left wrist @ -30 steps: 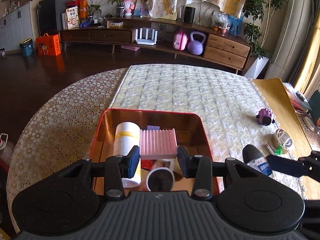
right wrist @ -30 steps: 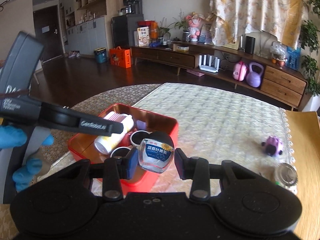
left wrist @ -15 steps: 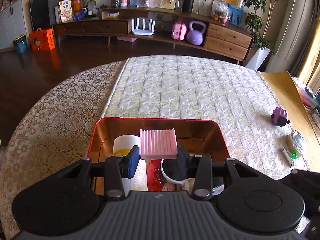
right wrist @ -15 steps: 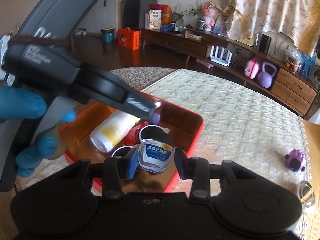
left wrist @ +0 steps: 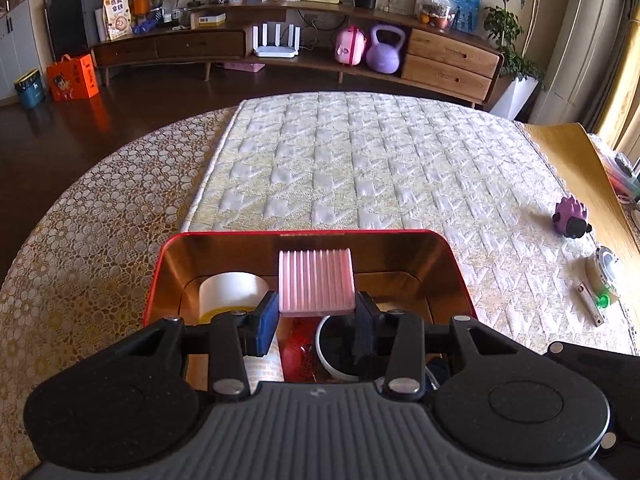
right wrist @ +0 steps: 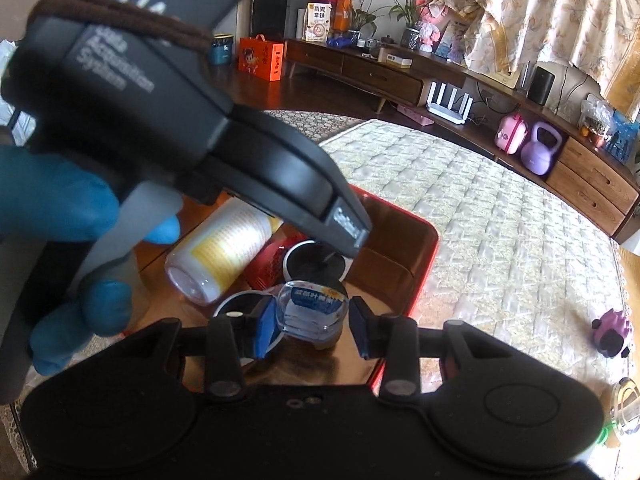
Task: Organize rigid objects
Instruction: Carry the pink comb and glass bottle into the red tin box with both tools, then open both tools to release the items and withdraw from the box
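Note:
A red tin box (left wrist: 168, 248) with a copper inside stands on the table; it also shows in the right wrist view (right wrist: 430, 248). It holds a white and yellow bottle (right wrist: 224, 252), a white cup (left wrist: 336, 360) and red packaging. My left gripper (left wrist: 316, 320) is shut on a pink ribbed block (left wrist: 316, 282) held over the box. My right gripper (right wrist: 312, 326) stands over the box with a small clear jar (right wrist: 312, 308) between its fingers; a gap shows at the right pad. The left gripper body (right wrist: 160, 128) crosses the right wrist view.
A purple spiky toy (left wrist: 570, 216) lies on the quilted cloth (left wrist: 380, 168) at the right. A round glass lid (left wrist: 604, 268) and a small green-tipped stick (left wrist: 592, 306) lie near the right table edge. Sideboard and floor lie beyond.
Both grippers have moved in over the red box. The right gripper's fingers have spread a little around the jar. The pink block stays in the left gripper.

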A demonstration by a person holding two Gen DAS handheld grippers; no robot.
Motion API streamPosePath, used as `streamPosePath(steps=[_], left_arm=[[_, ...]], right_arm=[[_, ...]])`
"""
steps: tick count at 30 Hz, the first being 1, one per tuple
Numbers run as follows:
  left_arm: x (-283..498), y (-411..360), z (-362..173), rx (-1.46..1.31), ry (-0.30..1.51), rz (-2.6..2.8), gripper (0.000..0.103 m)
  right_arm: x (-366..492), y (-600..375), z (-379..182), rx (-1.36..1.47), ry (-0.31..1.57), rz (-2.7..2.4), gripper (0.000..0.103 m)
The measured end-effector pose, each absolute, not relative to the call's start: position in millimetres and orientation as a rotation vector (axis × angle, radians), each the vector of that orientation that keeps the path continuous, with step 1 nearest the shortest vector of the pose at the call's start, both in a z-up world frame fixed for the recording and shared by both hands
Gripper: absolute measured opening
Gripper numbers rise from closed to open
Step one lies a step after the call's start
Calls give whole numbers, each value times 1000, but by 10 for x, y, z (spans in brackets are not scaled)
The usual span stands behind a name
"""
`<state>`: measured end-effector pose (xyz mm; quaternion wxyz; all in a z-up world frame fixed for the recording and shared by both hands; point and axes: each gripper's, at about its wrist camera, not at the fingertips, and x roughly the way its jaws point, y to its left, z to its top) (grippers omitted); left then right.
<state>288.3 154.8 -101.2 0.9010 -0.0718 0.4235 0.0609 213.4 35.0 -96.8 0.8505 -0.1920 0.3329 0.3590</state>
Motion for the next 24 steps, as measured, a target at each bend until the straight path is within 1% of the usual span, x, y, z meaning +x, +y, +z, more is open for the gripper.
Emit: streamPosePath(steps=[4, 8, 11, 14, 20, 23, 24], left_arm=[[2910, 1550, -1056, -150, 890, 127, 41], [2921, 1551, -1103, -143, 900, 140, 41], [2930, 1562, -1113, -155, 905, 142, 41], [2922, 1556, -1112, -152, 906, 142, 41], [2887, 1552, -1092, -172, 905, 138, 42], [2849, 1537, -1079, -168, 905, 138, 47], [2833, 1536, -1072, -170, 903, 139, 51]], right_arm=[[2142, 339, -978, -402, 716, 759, 39], [2133, 287, -981, -390, 725, 756, 44], [2113, 263, -960, -374, 729, 769, 44], [2096, 216, -926, -360, 729, 778, 47], [2010, 79, -875, -310, 732, 792, 47], [1963, 6, -843, -288, 731, 796, 47], [1950, -14, -830, -280, 731, 797, 47]])
